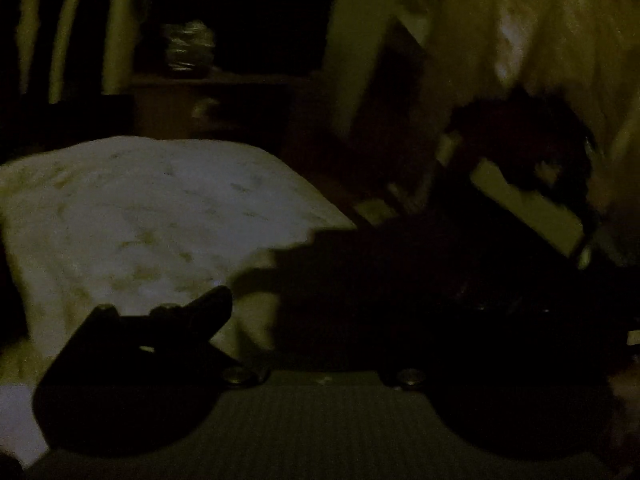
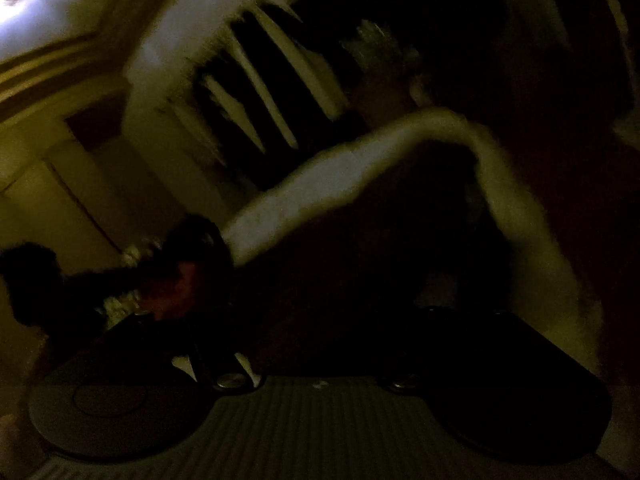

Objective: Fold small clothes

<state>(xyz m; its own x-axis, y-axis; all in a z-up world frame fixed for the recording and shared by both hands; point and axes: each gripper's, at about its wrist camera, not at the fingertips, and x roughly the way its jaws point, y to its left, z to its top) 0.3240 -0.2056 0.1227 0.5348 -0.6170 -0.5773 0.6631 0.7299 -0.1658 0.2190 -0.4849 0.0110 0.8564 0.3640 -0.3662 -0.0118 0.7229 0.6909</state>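
Garment: the pale, faintly speckled cloth point(image 1: 152, 216) hangs bunched in front of my left gripper point(image 1: 320, 292), one dark finger point(image 1: 192, 312) against its lower edge.
Same cloth, right view: a pale draped band point(image 2: 320, 184) arches above my right gripper point(image 2: 320, 320).
Grip: too dark to tell for either tool.
Behind: barred dark window point(image 2: 256, 92).

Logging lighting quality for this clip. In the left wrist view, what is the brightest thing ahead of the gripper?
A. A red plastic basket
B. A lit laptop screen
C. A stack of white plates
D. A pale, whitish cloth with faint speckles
D: the pale cloth fills the left middle of the dim left wrist view, just beyond the one visible dark finger of the left gripper; the dark garment to its right shows almost no detail.
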